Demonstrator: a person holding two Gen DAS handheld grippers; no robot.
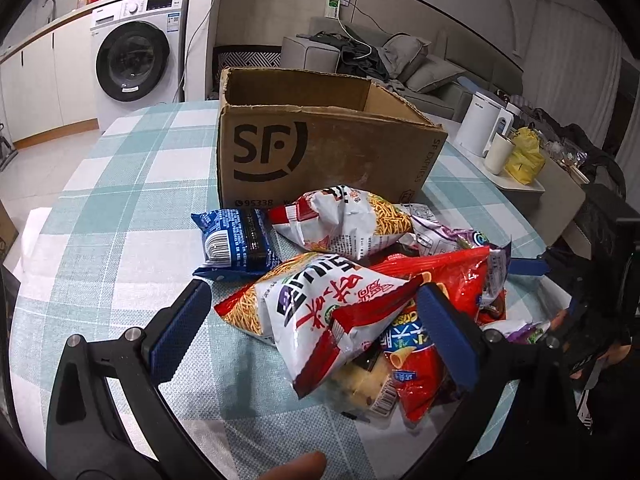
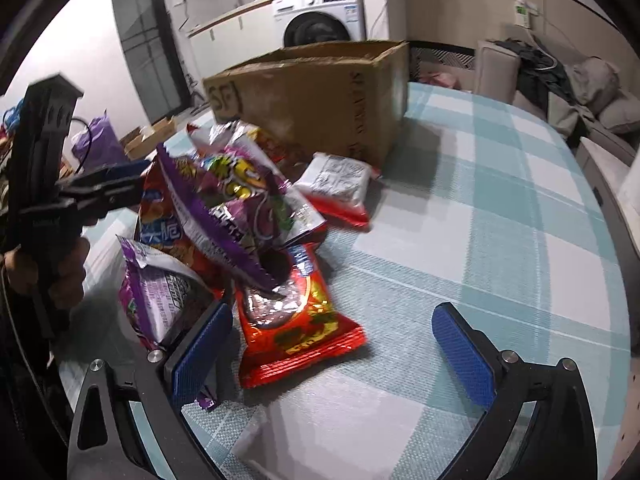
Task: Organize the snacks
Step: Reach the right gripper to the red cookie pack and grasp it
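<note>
An open SF cardboard box (image 1: 320,148) (image 2: 320,96) stands on the checked tablecloth (image 2: 500,220). A heap of snack bags lies in front of it. My left gripper (image 1: 316,320) is open around a white-and-red noodle bag (image 1: 320,308), low over the heap. Behind lie a blue packet (image 1: 236,240) and a second noodle bag (image 1: 348,220). My right gripper (image 2: 334,352) is open, with a red packet (image 2: 296,320) lying near its left finger. A purple bag (image 2: 240,200) tops the heap. One blue fingertip (image 1: 528,266) of the right gripper shows at the heap's right.
A white kettle (image 1: 480,128), a cup (image 1: 498,154) and a yellow bag (image 1: 524,156) sit on a side counter to the right. Beyond the table are a washing machine (image 1: 136,56) and a sofa (image 1: 400,60). A hand (image 2: 40,272) holds the left gripper.
</note>
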